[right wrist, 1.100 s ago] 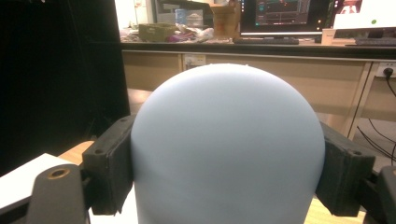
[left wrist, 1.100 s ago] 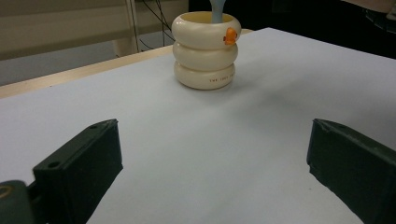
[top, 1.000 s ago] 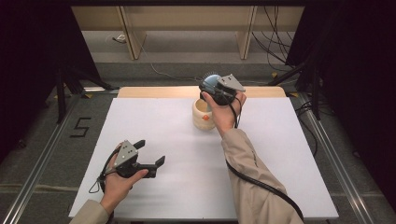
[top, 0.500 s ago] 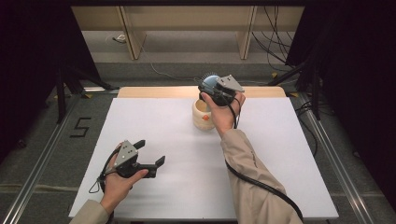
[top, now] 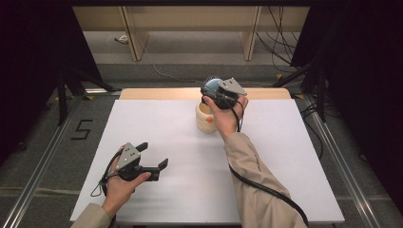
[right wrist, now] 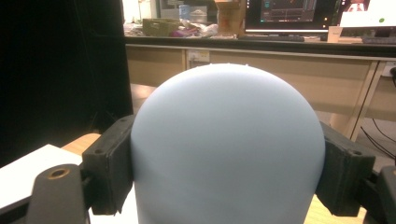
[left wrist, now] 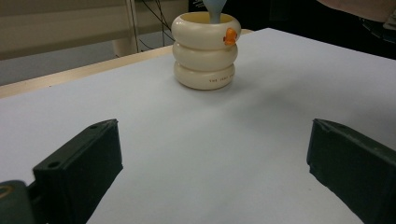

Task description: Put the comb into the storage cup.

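Right gripper (top: 215, 91) jaws clamped on the pale blue brush (right wrist: 228, 144), its handle in the cream ringed holder (top: 206, 118) at the tabletop's (top: 294, 142) 12 o'clock; left gripper (top: 151, 156) idle, jaws spread; next probably a straight lift clear.

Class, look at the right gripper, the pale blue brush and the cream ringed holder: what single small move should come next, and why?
Probably open the right gripper. Its jaws clamp the pale blue brush by its rounded head, and the left gripper view shows the brush's handle already dipping into the cream ringed holder, which stands upright on the white table. The left gripper rests open, apart.
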